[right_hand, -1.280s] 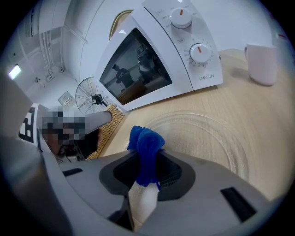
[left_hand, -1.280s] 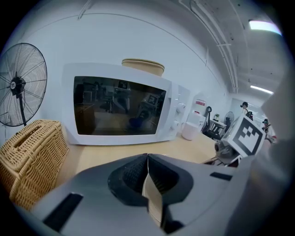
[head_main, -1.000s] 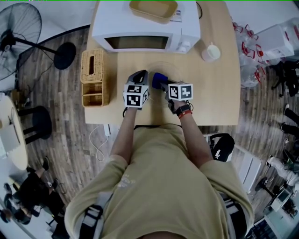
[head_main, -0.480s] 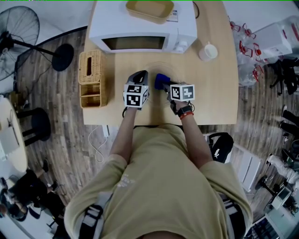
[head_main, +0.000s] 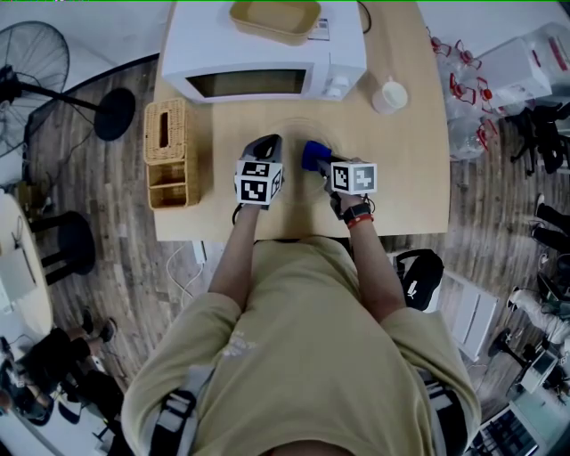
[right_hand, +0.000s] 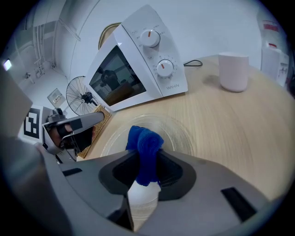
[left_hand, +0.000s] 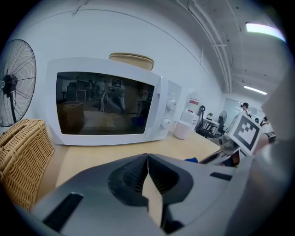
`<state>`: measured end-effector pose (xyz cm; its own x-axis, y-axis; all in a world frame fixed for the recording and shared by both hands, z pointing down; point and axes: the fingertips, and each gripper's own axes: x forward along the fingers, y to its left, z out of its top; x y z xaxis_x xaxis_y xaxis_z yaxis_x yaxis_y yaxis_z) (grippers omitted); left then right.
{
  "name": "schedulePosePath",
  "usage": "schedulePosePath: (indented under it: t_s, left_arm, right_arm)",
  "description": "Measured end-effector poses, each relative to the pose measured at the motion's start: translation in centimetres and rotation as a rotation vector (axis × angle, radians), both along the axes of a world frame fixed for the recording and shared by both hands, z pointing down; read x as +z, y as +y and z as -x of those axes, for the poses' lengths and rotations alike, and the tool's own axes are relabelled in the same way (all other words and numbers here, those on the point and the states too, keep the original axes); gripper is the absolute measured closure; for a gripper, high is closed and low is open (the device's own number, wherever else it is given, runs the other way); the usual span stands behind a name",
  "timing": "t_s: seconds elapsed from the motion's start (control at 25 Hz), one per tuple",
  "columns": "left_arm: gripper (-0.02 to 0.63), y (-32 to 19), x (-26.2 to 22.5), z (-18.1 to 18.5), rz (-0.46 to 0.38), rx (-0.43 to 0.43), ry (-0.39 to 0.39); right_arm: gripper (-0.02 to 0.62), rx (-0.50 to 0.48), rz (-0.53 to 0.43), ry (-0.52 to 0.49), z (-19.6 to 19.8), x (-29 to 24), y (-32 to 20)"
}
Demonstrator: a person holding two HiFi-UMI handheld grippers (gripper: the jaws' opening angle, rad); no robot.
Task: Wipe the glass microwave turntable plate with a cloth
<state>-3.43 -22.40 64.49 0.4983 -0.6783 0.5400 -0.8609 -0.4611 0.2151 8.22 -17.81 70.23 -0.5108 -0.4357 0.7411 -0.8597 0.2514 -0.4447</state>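
The clear glass turntable plate (right_hand: 182,131) lies flat on the wooden table (head_main: 405,178) in front of the microwave (head_main: 263,67); in the head view it shows only as a faint ring (head_main: 298,134). My right gripper (right_hand: 146,170) is shut on a blue cloth (right_hand: 146,147), and the cloth hangs over the plate's near part. From the head view the cloth (head_main: 313,157) sticks out ahead of the right gripper (head_main: 319,162). My left gripper (left_hand: 147,159) is shut with nothing in it and sits at the plate's left side (head_main: 267,144).
A wicker tissue holder (head_main: 169,151) stands at the table's left edge. A white cup (head_main: 389,94) is to the right of the microwave, and a tan tray (head_main: 274,20) rests on top of it. A floor fan (head_main: 31,62) stands off to the left.
The right gripper with the blue cloth has shifted a little to the right over the plate. The left gripper has stayed about where it was.
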Motion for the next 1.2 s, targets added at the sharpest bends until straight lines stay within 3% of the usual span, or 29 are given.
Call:
schedulePosePath:
  t_s: [0.52,0.92,1.2]
  left_arm:
    - [0.586,0.2,0.0,-0.8,0.004,0.017,0.001]
    - [0.586,0.6,-0.4,0.9,-0.004,-0.012,0.004]
    - [0.586,1.4,-1.3,2.9,-0.019,-0.053,0.012]
  right_arm:
    - [0.485,0.029,-0.023,0.104,-3.7,-0.5,0.5]
    - [0.495,0.045,-0.033,0.159,-4.6,-0.5,0.6]
    - [0.506,0.039,-0.042,0.095,-2.9,-1.7,0.9]
